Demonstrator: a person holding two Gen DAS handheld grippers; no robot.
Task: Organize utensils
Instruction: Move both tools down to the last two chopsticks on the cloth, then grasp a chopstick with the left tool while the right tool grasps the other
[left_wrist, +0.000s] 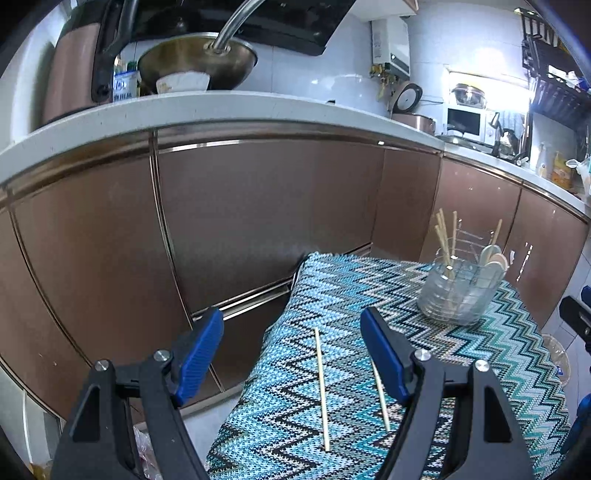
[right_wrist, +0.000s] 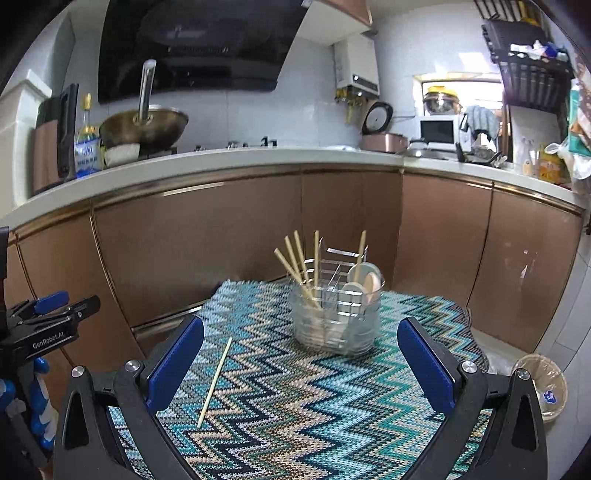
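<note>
Left gripper (left_wrist: 291, 336) and right gripper (right_wrist: 301, 350), both with jaws spread wide and empty, above the zigzag-patterned cloth (right_wrist: 295, 398). Two loose chopsticks (left_wrist: 322, 384) (left_wrist: 380, 397) lie flat on the cloth, near the clear utensil holder (right_wrist: 334, 317), which contains upright chopsticks (right_wrist: 295, 266) and spoons (right_wrist: 365, 282).

Desk cloth (right_wrist: 295, 406) is looking like rough knitted zigzag fabric, chopsticks (left_wrist: 321, 384) are looking like matt wood, holder (right_wrist: 334, 317) is showing clear glossy plastic over shiny wire.
</note>
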